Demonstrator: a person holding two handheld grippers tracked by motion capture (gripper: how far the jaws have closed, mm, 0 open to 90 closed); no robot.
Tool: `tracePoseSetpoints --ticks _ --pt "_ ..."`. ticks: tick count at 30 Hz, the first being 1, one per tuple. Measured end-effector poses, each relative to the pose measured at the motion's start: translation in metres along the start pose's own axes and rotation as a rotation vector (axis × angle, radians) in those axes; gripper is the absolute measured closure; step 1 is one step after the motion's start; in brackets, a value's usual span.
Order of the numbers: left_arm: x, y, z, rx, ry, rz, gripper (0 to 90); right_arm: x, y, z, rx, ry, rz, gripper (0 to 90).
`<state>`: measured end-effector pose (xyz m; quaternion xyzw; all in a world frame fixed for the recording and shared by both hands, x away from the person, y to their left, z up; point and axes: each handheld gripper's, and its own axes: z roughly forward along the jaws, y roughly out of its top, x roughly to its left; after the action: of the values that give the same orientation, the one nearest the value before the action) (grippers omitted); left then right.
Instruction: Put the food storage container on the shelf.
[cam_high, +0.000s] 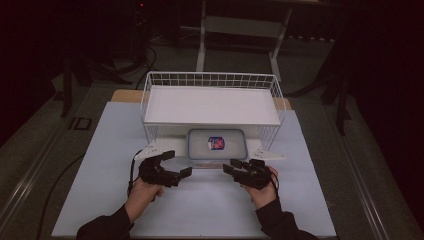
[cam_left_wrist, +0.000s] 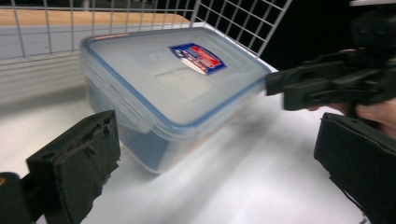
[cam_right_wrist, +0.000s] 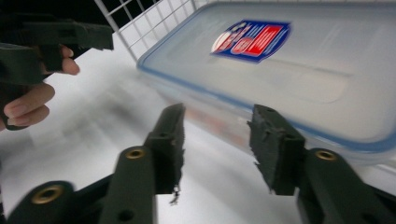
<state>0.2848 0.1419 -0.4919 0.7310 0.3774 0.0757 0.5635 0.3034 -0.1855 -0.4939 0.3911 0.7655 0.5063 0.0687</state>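
One lidded box (cam_high: 217, 144), clear with a blue seal and a red-and-blue label (cam_high: 216, 143), sits at frame centre in the high view, under the front edge of the single white wire rack (cam_high: 210, 80) and on the pale mat (cam_high: 200, 205). Two grippers flank its near side, both apart from it. The left gripper (cam_high: 176, 163), lower left of centre, has its jaws spread wide with nothing between them; its own view shows the box (cam_left_wrist: 173, 88) ahead, between and beyond the pads. The right gripper (cam_high: 235, 166), lower right of centre, stands partly open and empty, the box's near edge (cam_right_wrist: 289, 79) just past its pads.

The step appears to be moving the box at the rack's mouth. To do it well, bring each gripper squarely onto an opposite short side, pads below the lid rim, and move both together so the box stays level and clears the rack's wires.
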Motion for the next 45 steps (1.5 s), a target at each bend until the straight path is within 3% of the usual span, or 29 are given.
tracePoseSetpoints --ticks 3,4,7,14,20,32,45 --pt "-0.001 -0.003 -0.007 -0.008 0.015 0.005 0.0 0.003 -0.003 0.006 0.020 -0.010 -0.018 69.8" --pt "-0.002 -0.004 -0.009 -0.011 0.025 0.008 0.0 0.005 -0.004 0.010 0.045 -0.007 -0.030 81.6" --pt "-0.003 -0.007 -0.013 -0.009 0.043 0.025 0.0 0.005 -0.006 0.015 0.057 -0.003 -0.029 89.7" --pt "-0.002 -0.010 -0.016 -0.033 0.095 0.050 0.0 0.006 -0.006 0.027 0.076 -0.021 -0.041 89.8" --pt "0.002 -0.013 -0.014 -0.024 0.079 0.024 0.0 0.003 -0.004 0.034 0.073 -0.030 -0.029 89.9" --pt "0.003 -0.014 -0.013 -0.029 0.075 0.025 0.0 -0.001 0.004 0.051 0.067 -0.057 -0.043 89.9" --pt "0.004 -0.015 -0.013 -0.036 0.071 0.019 0.0 -0.013 0.015 0.067 0.046 -0.100 -0.022 89.9"
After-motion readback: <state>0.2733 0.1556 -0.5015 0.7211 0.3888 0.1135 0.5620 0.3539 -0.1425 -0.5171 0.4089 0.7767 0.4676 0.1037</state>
